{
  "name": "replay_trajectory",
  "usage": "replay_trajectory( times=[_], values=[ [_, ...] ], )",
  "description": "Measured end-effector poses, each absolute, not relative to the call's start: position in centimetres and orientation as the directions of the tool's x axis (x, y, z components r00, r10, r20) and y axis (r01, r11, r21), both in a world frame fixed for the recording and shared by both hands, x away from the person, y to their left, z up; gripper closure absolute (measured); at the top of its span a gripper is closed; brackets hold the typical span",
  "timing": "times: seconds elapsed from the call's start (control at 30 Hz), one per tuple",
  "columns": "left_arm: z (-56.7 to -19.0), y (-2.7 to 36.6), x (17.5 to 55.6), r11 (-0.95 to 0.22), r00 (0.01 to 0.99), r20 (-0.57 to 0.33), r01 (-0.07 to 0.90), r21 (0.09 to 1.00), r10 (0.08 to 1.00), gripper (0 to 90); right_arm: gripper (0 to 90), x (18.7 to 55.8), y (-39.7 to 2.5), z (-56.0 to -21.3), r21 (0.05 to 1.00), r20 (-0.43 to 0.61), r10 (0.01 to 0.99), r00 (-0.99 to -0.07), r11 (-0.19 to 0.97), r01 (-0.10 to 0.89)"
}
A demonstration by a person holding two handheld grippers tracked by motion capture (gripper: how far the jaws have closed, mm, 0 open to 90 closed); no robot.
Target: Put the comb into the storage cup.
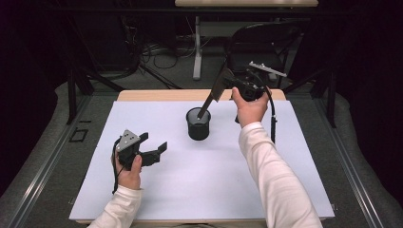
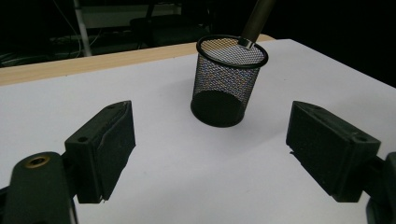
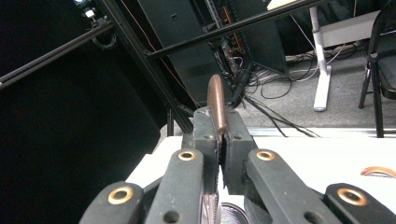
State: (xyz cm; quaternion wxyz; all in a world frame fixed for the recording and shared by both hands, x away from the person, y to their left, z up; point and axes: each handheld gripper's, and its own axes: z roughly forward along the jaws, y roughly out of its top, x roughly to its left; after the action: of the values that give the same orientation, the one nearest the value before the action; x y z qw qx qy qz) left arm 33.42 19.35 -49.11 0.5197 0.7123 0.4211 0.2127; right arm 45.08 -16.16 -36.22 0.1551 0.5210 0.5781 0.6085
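Copper-brown metal shows between your right gripper's [image 3: 219,158] jaws: they are clamped flat on the broad end of a long utensil [image 1: 212,95], and in the right gripper view its rounded tip pokes out just past the pads. From those pads the utensil's long axis runs down and toward your left, its handle end dipping inside the rim of the black mesh cup [image 1: 198,123]. The handle leans; it is not upright. Whether it touches the cup's bottom, you cannot tell. Likely the coming move is a release or a lift along that slanted line, so mind the rim.

Your left gripper [image 1: 151,152] has jaws spread wide, empty, low over the white table sheet [image 1: 199,180]. The cup stands ahead of them, between their lines, well apart. Your right hand [image 1: 249,109] is nearer.
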Motion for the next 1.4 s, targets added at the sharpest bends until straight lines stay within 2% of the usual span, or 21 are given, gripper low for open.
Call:
replay_trajectory(
  times=[1.4],
  values=[
    [-49.1,19.4,33.5,-0.100,0.553,-0.138,0.379,0.920,0.822,15.6,87.4,46.8,-13.5,-40.5,0.848,0.445,0.815,-0.371,-0.249,0.468]
  ],
)
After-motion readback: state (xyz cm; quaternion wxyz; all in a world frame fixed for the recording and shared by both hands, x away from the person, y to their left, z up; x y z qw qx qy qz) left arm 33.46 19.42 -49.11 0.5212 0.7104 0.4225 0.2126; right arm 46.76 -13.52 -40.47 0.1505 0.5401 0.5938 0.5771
